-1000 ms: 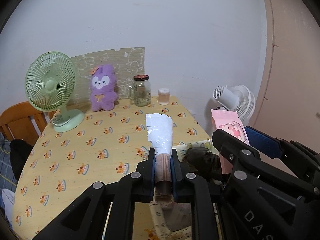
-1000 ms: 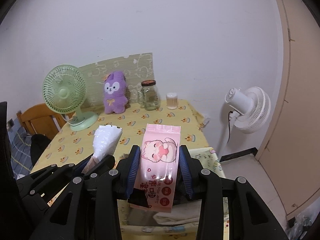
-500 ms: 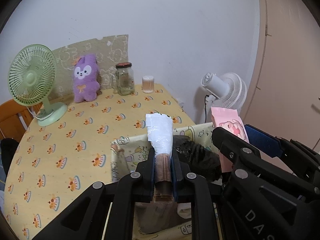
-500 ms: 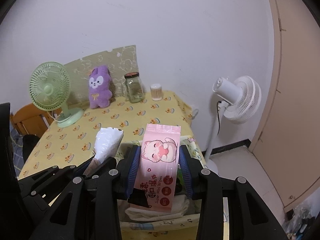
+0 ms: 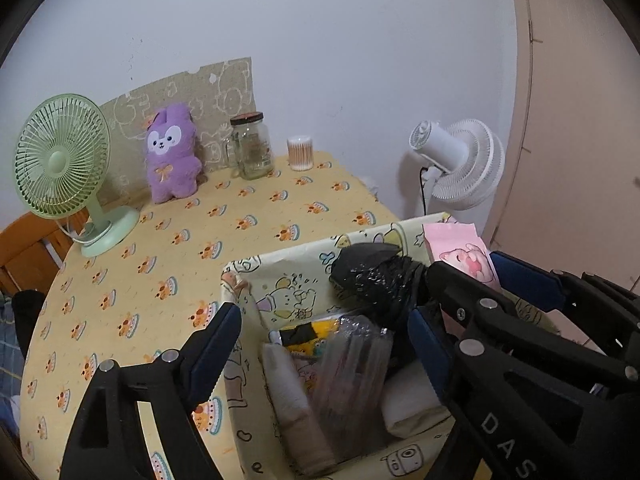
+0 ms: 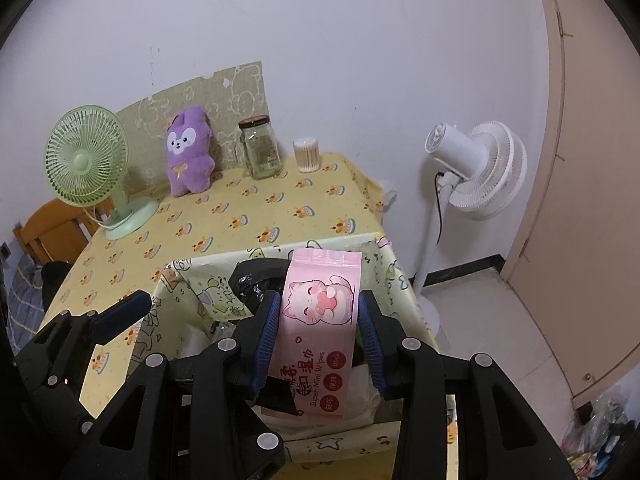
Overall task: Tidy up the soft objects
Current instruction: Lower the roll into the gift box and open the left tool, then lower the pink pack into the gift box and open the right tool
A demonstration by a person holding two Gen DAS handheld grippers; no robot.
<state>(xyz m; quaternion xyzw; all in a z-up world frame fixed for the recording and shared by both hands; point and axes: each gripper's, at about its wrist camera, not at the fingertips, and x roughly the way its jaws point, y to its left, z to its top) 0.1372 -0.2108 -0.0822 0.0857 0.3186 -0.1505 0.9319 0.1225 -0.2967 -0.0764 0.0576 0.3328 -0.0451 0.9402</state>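
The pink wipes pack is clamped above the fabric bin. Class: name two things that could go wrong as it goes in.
1. The bin already looks crowded: a black bag bulges right beside the pink wipes pack, so the pack may perch on top or tip out.
2. The open left gripper hangs over the same bin, close to the right gripper; the two could bump, or nudge the soft wall.

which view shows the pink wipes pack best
The right wrist view: the pink wipes pack faces the camera, clamped in the right gripper. The left wrist view catches only its top corner behind a black finger.
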